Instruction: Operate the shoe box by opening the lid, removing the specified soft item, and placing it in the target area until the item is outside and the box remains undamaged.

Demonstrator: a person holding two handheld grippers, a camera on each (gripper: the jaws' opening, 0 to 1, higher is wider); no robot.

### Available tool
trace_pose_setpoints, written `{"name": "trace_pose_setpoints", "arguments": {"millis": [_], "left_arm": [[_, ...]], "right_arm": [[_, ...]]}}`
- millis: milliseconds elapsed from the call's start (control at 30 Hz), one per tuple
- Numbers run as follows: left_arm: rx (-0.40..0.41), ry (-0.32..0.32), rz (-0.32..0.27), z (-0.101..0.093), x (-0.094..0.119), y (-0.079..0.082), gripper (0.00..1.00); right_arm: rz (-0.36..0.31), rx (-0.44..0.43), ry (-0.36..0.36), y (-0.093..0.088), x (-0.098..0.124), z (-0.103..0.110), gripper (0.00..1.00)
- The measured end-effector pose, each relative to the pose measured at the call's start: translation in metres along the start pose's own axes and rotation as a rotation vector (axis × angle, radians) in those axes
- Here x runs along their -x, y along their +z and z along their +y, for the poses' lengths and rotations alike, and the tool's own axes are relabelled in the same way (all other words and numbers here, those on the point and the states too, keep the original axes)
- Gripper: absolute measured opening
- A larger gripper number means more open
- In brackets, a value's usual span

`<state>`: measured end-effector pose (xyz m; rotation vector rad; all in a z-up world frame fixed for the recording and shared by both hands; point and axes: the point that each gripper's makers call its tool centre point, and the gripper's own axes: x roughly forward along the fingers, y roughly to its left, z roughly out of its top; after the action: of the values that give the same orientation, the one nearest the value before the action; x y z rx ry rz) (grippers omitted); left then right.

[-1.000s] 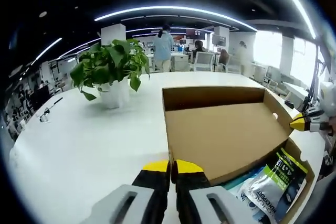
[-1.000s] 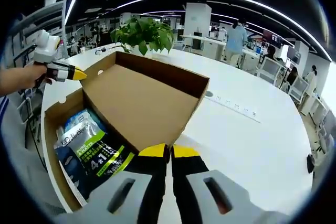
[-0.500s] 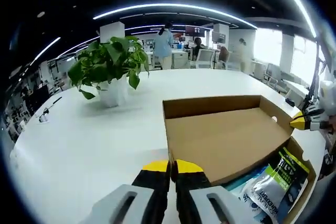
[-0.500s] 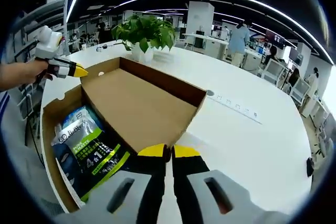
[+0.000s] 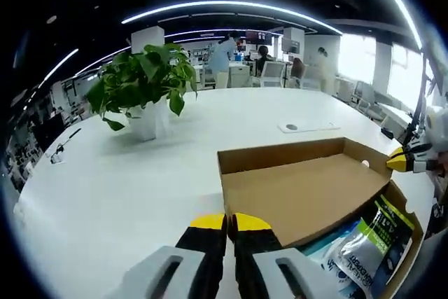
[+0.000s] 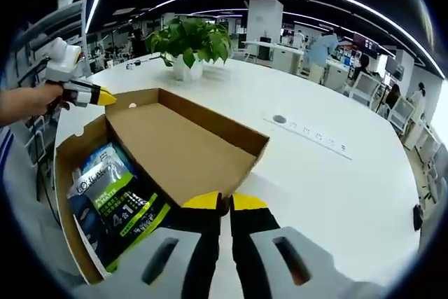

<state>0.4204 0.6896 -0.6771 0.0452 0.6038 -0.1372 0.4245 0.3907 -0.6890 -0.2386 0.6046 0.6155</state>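
Both tools, left (image 5: 230, 223) and right (image 6: 225, 203), clamp the brown cardboard lid (image 6: 178, 146) edge, jaws together; the green-and-white soft packet (image 6: 115, 197) lies inside the open box (image 6: 66, 194), left of the right tool, on the white desk (image 6: 336, 187).

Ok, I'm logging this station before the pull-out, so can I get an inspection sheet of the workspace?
Surface: white table, mostly bare.
Job's things: shoe box open, lid folded back; soft pouch inside.
Clutter: potted plant; socket strip.
Grippers: left gripper and right gripper both shut at lid edges.
Cables: nothing seen.
Surroundings: open office, desks, people standing far off.
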Motion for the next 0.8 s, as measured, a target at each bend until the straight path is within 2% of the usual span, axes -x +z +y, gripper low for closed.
{"name": "trace_pose_setpoints", "arguments": {"millis": [567, 800], "left_arm": [[0.005, 0.001, 0.055, 0.0000, -0.0081, -0.0044, 0.02], [-0.012, 0.002, 0.064, -0.0007, -0.0060, -0.0044, 0.03]], "right_arm": [[0.027, -0.105, 0.013, -0.0032, -0.0056, -0.0024, 0.03], [0.041, -0.087, 0.015, -0.0009, -0.0055, -0.0012, 0.03]]}}
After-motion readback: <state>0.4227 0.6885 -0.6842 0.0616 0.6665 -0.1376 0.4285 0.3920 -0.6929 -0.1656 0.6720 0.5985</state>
